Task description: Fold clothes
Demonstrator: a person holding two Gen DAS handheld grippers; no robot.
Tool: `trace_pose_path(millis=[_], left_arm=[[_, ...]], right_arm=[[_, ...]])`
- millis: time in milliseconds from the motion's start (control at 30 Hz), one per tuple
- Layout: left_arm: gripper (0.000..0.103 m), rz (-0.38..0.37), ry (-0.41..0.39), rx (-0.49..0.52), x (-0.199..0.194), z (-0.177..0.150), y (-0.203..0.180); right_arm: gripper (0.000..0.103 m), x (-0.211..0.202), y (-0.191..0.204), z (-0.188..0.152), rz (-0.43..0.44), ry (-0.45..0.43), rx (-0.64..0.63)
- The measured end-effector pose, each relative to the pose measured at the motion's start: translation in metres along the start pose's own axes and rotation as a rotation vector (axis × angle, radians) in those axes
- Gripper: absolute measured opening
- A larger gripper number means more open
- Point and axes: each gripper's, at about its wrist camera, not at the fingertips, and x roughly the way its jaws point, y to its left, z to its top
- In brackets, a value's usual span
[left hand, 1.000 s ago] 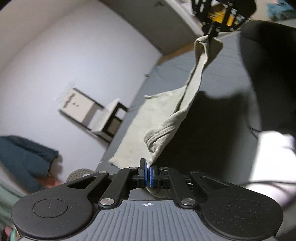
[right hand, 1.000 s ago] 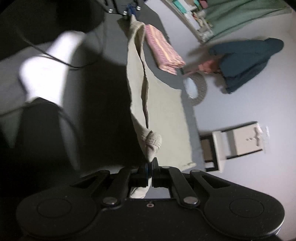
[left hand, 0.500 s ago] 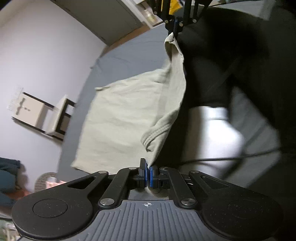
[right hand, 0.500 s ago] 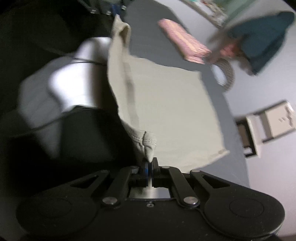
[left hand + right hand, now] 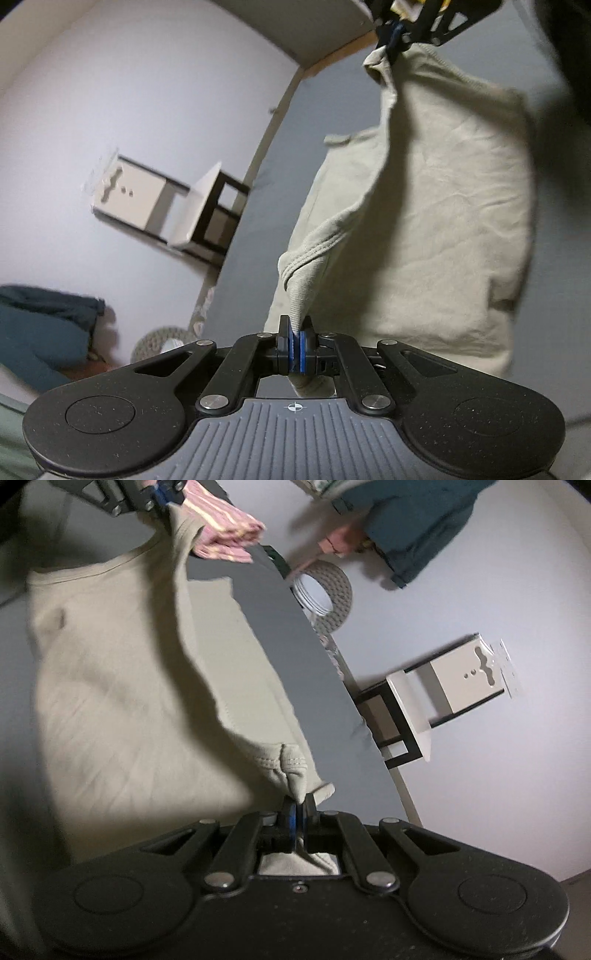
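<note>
Both grippers, left gripper (image 5: 296,347) and right gripper (image 5: 298,821), fingers pinching beige T-shirt (image 5: 436,221) corners over the grey bed (image 5: 258,602); mid-fold, I'd next lay it across.

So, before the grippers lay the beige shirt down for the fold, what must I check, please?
1. Left gripper shut on the beige shirt: ok.
2. Right gripper shut on the shirt's edge: ok.
3. Edge between the two grips taut: not ok, it sags.
4. Lower part resting on the grey surface: ok.
5. Pink striped stack apart from the shirt: cannot tell; the lifted edge overlaps it in view.
</note>
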Motion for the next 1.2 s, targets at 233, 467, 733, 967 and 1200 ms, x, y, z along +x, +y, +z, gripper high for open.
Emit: trace_pose_path(millis=[233,467,733,967,1200], left_arm=[[0.003,-0.025,0.071,-0.078,0.091,-0.012,0.021],[0.003,-0.069,0.107,-0.051,0.144,-0.022,0.025],[0.003,-0.085,0.106,-0.05,0.171,-0.024,0.017],[0.084,0.12,0.068,-0.124,0.157,-0.035,0.015],[0.084,0.025,-0.014,-0.675,0.112,-0.06,0.026]], right_arm=[[0.004,0.086,-0.011,0.008,-0.008,0.044,0.091],[0.005,0.139,-0.026,0.009,0.074,0.065,0.142],[0.026,0.159,-0.039,-0.007,0.135,0.028,0.251],[0.047,0.133,-0.074,-0.039,0.146,-0.069,0.637],[0.045,0.117,-0.086,-0.076,0.283,-0.106,0.954]])
